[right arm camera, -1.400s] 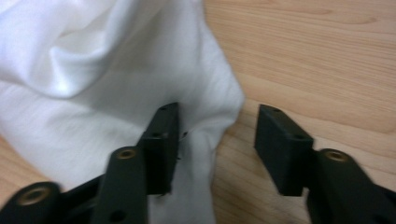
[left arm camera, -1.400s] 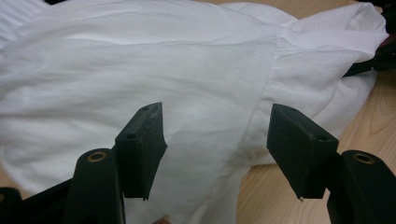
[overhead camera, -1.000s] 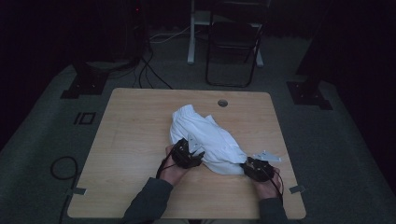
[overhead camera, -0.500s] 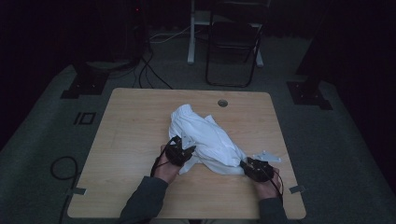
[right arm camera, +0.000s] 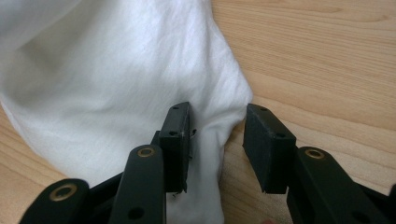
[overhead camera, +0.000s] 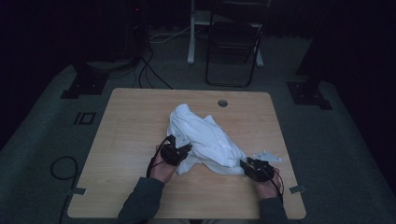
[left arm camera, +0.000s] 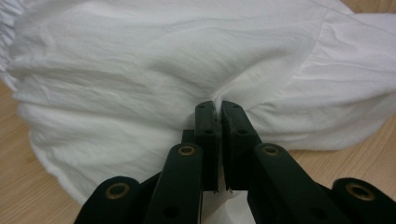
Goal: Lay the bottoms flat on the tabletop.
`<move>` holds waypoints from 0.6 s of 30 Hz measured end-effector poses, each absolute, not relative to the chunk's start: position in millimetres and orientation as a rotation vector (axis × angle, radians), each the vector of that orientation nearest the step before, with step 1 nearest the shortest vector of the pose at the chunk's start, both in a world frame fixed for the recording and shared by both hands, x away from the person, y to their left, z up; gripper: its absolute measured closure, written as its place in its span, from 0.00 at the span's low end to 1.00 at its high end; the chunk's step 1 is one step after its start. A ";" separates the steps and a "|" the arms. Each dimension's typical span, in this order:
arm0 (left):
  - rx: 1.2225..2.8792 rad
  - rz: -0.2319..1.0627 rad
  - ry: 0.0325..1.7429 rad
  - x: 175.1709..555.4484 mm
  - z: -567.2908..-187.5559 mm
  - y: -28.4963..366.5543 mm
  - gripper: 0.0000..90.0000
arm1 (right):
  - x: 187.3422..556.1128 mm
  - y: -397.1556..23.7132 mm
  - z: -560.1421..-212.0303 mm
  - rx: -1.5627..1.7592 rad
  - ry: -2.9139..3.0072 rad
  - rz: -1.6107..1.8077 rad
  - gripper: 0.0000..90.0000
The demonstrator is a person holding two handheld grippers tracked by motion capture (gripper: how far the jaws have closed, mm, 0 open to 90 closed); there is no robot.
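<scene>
The white garment (overhead camera: 205, 140) is lying bunched at the centre of the wooden table (overhead camera: 135, 121). The left gripper (left arm camera: 217, 116) is clamping a fold of it at its 7 o'clock edge, jaws pressed together on the cloth. The right gripper (right arm camera: 217, 126) is straddling the 4 o'clock corner with jaws apart; it should be closing fully on that corner before any lifting, so that both edges are rising evenly.

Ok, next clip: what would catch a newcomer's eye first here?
The crumpled white cloth in the middle of the wooden table stands out against the dark room. The left gripper is shut on a pinched fold at its near left edge, while the right gripper stands open around its near right corner.
</scene>
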State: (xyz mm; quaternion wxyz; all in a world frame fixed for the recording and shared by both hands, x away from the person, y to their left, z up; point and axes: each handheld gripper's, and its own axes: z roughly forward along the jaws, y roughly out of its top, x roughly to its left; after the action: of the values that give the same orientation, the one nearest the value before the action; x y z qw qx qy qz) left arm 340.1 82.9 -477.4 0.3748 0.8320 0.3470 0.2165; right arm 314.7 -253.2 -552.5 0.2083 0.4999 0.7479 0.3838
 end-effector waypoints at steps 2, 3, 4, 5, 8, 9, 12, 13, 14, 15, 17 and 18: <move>2.126 0.555 0.893 339.5 -477.4 84.8 0.95 | 314.7 -253.2 -552.5 1.390 2.082 1.068 0.68; 2.121 0.556 0.894 339.1 -477.4 87.1 0.95 | 314.7 -252.9 -552.5 1.382 2.083 1.063 0.68; 2.106 0.554 0.909 338.4 -477.2 92.4 0.95 | 314.7 -253.0 -552.5 1.381 2.083 1.062 0.68; 2.106 0.554 0.909 338.4 -477.2 92.4 0.96 | 314.7 -253.0 -552.5 1.381 2.083 1.062 0.68; 2.095 0.563 0.932 337.7 -475.4 102.0 0.96 | 314.4 -252.5 -552.5 1.378 2.082 1.058 0.68; 2.083 0.575 0.949 338.0 -473.3 109.8 0.96 | 314.1 -252.2 -552.4 1.375 2.081 1.054 0.68; 2.068 0.588 0.970 339.2 -472.1 118.3 0.96 | 314.1 -252.0 -552.4 1.375 2.081 1.054 0.68; 2.060 0.589 0.984 339.8 -471.9 122.9 0.96 | 314.1 -251.9 -552.4 1.374 2.080 1.053 0.68; 2.054 0.596 1.005 340.3 -472.1 131.9 0.96 | 313.9 -251.6 -552.4 1.371 2.079 1.052 0.68; 2.047 0.595 1.016 339.9 -472.4 135.9 0.95 | 313.9 -251.5 -552.4 1.371 2.079 1.051 0.68; 2.043 0.600 1.028 338.9 -473.1 143.3 0.95 | 313.8 -251.5 -552.4 1.370 2.079 1.051 0.68; 2.042 0.604 1.037 338.1 -473.4 146.4 0.95 | 313.8 -251.5 -552.4 1.367 2.079 1.049 0.68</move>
State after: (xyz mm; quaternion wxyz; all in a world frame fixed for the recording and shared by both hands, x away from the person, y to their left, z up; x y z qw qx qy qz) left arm 338.1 146.4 -473.4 0.3771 0.7985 0.4057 0.2360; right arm 313.8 -251.5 -552.4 0.2187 0.4940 0.7512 0.3792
